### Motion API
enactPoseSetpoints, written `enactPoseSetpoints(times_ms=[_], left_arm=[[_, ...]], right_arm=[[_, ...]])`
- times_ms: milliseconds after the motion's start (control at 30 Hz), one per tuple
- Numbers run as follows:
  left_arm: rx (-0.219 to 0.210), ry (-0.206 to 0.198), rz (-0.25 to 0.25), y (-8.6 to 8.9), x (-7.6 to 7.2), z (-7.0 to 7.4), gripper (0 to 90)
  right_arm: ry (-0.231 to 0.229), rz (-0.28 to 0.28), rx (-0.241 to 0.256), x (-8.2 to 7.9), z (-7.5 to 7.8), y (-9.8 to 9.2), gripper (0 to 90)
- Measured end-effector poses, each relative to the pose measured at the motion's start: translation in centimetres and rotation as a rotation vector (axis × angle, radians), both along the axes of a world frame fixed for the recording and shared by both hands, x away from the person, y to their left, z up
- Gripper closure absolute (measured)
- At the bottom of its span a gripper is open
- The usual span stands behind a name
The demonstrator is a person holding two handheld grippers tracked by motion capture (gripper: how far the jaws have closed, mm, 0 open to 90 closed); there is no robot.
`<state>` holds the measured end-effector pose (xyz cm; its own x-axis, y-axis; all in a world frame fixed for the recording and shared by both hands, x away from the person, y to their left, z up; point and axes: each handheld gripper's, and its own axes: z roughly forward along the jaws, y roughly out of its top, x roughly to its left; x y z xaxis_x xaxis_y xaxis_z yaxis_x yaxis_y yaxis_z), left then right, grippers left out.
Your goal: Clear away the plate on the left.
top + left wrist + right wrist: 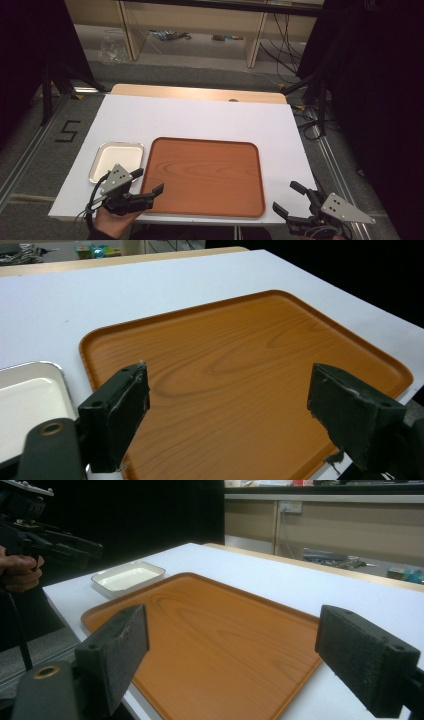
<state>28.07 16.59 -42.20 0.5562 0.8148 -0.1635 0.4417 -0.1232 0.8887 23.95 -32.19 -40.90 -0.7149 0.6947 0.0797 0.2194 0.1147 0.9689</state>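
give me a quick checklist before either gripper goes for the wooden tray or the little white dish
1. Left gripper open: ok, jaws stand wide apart with nothing between them.
2. Right gripper open: ok, jaws apart and holding nothing.
3. Wooden tray free to grasp: ok, it lies flat on the white table with nothing on it.
4. White dish free: ok, nothing in it, lying just left of the tray.
5. Gap between dish and tray for a jaw: cannot tell, they look very close.
6. Right gripper lined up with the tray: not ok, it hangs off the table's near right corner.
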Motion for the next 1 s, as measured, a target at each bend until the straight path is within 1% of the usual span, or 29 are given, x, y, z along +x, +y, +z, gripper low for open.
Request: enactPoseSetpoints(times_ms=[33, 67, 200, 300, 333, 433, 467, 633, 700, 733, 767, 867, 933, 967, 1000], left_arm=[[0.000, 0.000, 0.000, 0.0, 0.0, 0.0, 17.0], [0.011, -0.002, 0.003, 0.2, 0.2, 0.0, 17.0], [0.001, 0.008, 0.026, 0.9, 0.5, 0.0, 17.1], [0.002, 0.010, 0.030, 1.1, 0.6, 0.0, 17.1], [-0.005, 0.020, 0.048, 1.2, 0.7, -0.1, 17.1], [0.004, 0.023, 0.045, 1.4, 0.8, -0.1, 17.1], [0.005, 0.016, 0.045, 1.6, 0.9, -0.1, 17.1], [0.008, 0.024, 0.063, 2.1, 1.2, 0.0, 17.1], [0.004, 0.030, 0.069, 2.2, 1.3, -0.1, 17.2], [0.013, 0.032, 0.069, 2.4, 1.4, -0.1, 17.1], [0.010, 0.035, 0.070, 2.4, 1.4, -0.1, 17.1], [0.018, 0.040, 0.076, 2.6, 1.6, -0.1, 17.1], [0.010, 0.052, 0.092, 2.7, 1.7, -0.1, 17.2], [0.028, 0.046, 0.086, 2.8, 1.8, -0.1, 17.3], [0.027, 0.048, 0.092, 2.9, 1.9, -0.1, 17.3]], right_arm=[[0.000, 0.000, 0.000, 0.0, 0.0, 0.0, 14.9], [0.000, 0.000, 0.003, 0.0, 0.0, 0.0, 14.9], [-0.001, 0.000, 0.008, 0.0, 0.0, 0.0, 14.9], [0.000, -0.001, 0.007, 0.0, 0.0, 0.0, 14.9], [0.002, 0.000, 0.008, 0.0, 0.0, 0.0, 15.0], [0.002, 0.000, 0.010, 0.1, 0.0, 0.0, 14.9], [-0.001, 0.000, 0.009, 0.1, 0.0, 0.0, 14.9], [-0.001, 0.005, 0.015, 0.1, -0.1, 0.0, 14.9], [0.001, 0.005, 0.015, 0.1, -0.1, 0.0, 14.9], [-0.001, 0.005, 0.016, 0.2, -0.1, 0.0, 14.9], [0.000, 0.003, 0.015, 0.2, -0.1, 0.0, 14.9], [0.004, 0.001, 0.011, 0.2, -0.1, -0.1, 14.9], [0.003, 0.000, 0.016, 0.2, -0.1, -0.1, 15.0], [-0.001, 0.001, 0.013, 0.2, -0.1, -0.2, 14.9], [0.003, -0.001, 0.009, 0.2, -0.1, -0.2, 14.9]])
